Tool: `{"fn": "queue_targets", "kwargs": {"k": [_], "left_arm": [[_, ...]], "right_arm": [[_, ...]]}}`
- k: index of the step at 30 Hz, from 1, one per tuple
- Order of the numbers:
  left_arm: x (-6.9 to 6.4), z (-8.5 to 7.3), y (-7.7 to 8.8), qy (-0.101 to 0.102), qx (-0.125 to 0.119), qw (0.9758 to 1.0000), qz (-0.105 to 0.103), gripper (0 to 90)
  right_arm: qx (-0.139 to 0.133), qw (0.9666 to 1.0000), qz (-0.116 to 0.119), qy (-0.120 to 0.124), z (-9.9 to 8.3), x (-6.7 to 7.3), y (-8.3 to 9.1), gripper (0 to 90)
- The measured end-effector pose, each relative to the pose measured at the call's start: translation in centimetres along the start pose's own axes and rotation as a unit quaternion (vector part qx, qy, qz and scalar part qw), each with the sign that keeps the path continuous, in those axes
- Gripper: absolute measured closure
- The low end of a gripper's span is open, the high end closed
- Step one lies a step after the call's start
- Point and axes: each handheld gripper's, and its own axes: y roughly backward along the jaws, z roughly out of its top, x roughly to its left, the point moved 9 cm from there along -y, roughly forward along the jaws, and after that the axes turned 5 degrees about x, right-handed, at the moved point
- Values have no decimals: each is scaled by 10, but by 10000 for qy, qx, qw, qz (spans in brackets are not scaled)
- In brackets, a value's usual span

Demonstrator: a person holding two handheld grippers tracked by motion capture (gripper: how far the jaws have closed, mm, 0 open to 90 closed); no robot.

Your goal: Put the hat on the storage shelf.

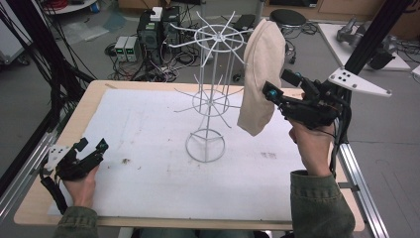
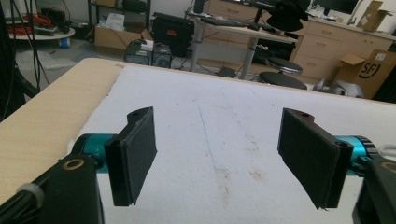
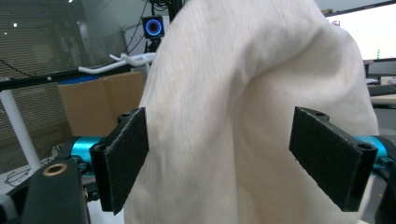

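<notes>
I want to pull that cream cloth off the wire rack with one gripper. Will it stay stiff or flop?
The cream cloth will likely flop: it hangs in soft folds from the wire rack. It looks light. The thin rack, on a small ring base, may tip if the cloth snags.

One marking reads here: black letters "SF" on a brown cardboard box (image 2: 369, 72) at the far right of the left gripper view.

A beige cloth (image 1: 261, 74) hangs from a white wire rack (image 1: 213, 94) on the counter (image 1: 148, 193); right tongs (image 1: 280, 87) gape beside it.
</notes>
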Motion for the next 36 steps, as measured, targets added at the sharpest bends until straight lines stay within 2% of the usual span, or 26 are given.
{"fn": "queue_targets", "kwargs": {"k": [7,24,36], "left_arm": [[0,0,0,2,3,10000,1,281],[0,0,0,15,-11,10000,2,281],[-1,0,-1,19,-18,10000,-8,281]], "right_arm": [[-31,9999,-144,15,-12,-4,8,166],[97,9985,-530,-32,-39,-19,20,123],[-67,9957,-919,91,-57,-22,30,115]]}}
